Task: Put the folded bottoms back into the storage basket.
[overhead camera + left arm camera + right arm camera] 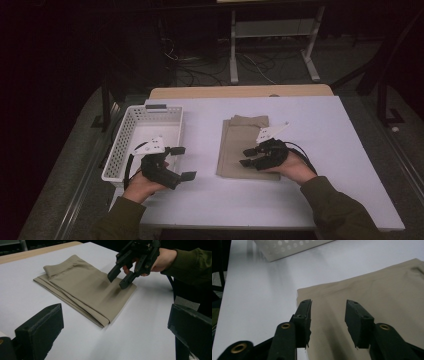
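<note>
We see a white perforated basket (131, 145) on the left part of the white tabletop (320, 150), well apart from the middle. Its near wall bears rows of round holes (287, 246). Beyond the white surface runs a strip of bare wood (240, 91). Behind the table, on the dark floor, stand 2 pale frame legs (233, 50) amid loose cables (200, 67).

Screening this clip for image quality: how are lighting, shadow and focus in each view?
High view: dim, room beyond the table nearly black. Left gripper view: folded cloth sharp, near jaws soft. Right gripper view: right hand-held gripper casts soft shadows on the cloth, basket slightly blurred.
</note>
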`<state>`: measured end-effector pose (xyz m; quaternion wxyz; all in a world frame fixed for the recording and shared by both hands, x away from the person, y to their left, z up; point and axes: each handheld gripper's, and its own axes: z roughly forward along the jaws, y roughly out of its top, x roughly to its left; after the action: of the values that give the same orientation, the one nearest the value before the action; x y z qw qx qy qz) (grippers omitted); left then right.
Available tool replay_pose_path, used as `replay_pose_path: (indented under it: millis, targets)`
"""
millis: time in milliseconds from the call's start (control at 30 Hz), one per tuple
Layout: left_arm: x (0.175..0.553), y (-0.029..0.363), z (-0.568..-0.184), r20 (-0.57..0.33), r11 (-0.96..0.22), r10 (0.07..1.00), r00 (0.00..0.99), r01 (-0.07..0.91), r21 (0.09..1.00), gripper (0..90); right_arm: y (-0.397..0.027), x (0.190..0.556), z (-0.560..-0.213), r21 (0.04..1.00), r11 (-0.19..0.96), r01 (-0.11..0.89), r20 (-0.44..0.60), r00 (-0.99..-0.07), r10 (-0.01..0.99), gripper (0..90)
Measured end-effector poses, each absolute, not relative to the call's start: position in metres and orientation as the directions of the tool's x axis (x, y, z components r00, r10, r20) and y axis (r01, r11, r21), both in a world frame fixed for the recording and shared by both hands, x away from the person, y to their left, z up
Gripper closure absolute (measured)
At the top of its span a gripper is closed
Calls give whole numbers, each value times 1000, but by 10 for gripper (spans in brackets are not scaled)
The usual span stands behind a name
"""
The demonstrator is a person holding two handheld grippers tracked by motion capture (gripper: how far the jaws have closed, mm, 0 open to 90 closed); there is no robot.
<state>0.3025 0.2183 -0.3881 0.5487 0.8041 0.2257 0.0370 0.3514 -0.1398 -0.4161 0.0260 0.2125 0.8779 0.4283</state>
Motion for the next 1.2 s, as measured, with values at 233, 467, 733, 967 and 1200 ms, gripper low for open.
replay_pose_path:
  millis: [233,467,733,967,1200]
  targets:
    - [303,218,-388,-188,-296,404,895,322,899,0,-140,349,-421,749,567,344,138,-917,374,588]
    - [302,218,-388,-188,-296,404,895,323,899,0,-144,346,-429,726,592,350,143,-919,368,588]
    - [302,218,-388,-187,-297,403,896,321,899,0,-145,344,-439,699,628,343,125,-923,365,576]
    - [302,218,-388,-187,-298,403,896,321,899,0,-142,341,-446,683,663,306,82,-935,346,551]
    - [302,218,-388,-185,-300,404,896,321,898,0,-135,333,-448,664,714,224,-18,-949,314,523]
